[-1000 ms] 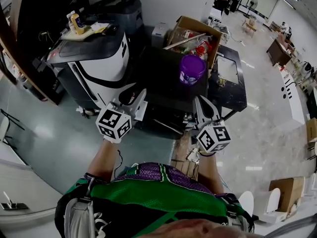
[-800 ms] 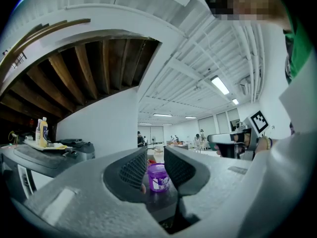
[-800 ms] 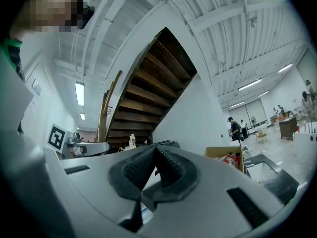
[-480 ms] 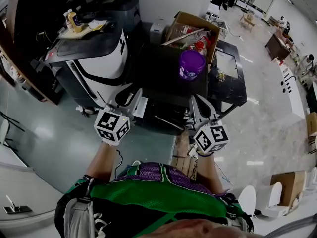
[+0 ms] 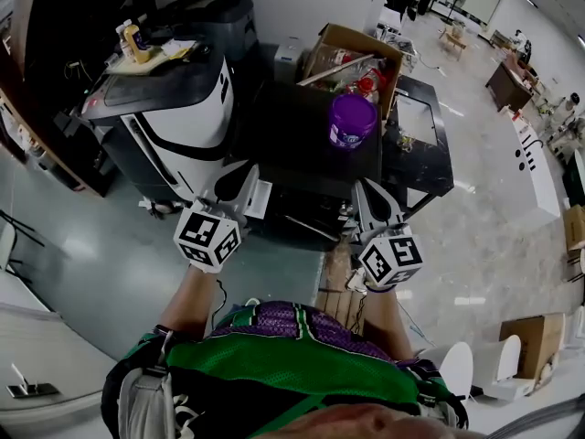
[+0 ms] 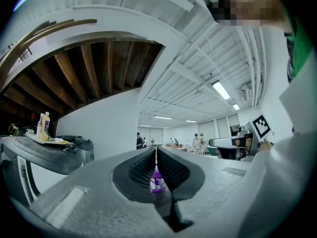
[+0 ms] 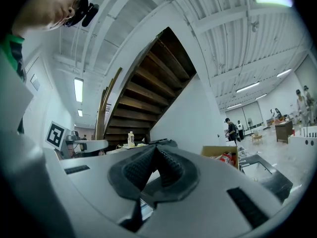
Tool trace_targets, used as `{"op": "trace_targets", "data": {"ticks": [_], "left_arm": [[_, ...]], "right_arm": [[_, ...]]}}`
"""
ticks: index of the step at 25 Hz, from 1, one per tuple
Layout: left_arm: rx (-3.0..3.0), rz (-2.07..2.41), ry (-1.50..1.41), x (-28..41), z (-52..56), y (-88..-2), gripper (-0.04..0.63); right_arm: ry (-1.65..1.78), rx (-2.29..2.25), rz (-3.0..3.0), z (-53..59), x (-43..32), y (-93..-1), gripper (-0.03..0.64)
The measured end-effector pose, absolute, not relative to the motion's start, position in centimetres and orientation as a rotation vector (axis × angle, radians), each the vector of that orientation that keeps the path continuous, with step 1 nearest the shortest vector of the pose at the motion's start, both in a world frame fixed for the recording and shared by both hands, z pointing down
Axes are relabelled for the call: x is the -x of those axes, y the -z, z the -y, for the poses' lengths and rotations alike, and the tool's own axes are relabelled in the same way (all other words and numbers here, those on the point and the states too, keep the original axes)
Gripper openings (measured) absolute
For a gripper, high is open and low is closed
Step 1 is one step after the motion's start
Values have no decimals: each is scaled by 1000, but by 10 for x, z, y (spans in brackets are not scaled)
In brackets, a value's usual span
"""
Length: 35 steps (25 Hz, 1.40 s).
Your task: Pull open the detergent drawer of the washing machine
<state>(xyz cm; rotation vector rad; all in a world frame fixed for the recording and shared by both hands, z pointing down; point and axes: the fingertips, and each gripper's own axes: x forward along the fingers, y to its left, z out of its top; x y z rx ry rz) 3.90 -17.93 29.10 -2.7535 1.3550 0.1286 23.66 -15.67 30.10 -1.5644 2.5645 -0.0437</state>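
Only the head view shows the dark washing machine [image 5: 302, 144], straight ahead of the person. One purple bottle [image 5: 353, 122] stands on its top and one open cardboard box [image 5: 352, 48] sits behind it. Both gripper views look level across that top and do not take in the machine's front.

The left hand-held gripper [image 5: 245, 186] points at the left end of that front, and the right hand-held gripper [image 5: 367, 195] at its right end. In its own view the left hand-held gripper [image 6: 156, 152] has just been closing. Its jaws are now together on nothing, and the purple bottle [image 6: 157, 182] shows far off through the slit below the tips. The right hand-held gripper [image 7: 155, 150] is likewise closed and empty.

The detergent drawer cannot be picked out, because the machine's front is dark and steeply foreshortened. A pale panel [image 5: 260, 199] lies just beside the left tips. Two small bottles [image 6: 43, 124] stand on the white-and-black machine [image 5: 183, 108] at the left.
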Motion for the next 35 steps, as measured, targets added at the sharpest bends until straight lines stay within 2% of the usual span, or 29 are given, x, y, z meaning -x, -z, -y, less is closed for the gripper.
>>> {"op": "trace_targets", "data": {"ticks": [35], "left_arm": [[2721,-1401,-126,-5,171,-292,18]], "right_arm": [[-7,1567,-2605,158,-203,-298,2]]}}
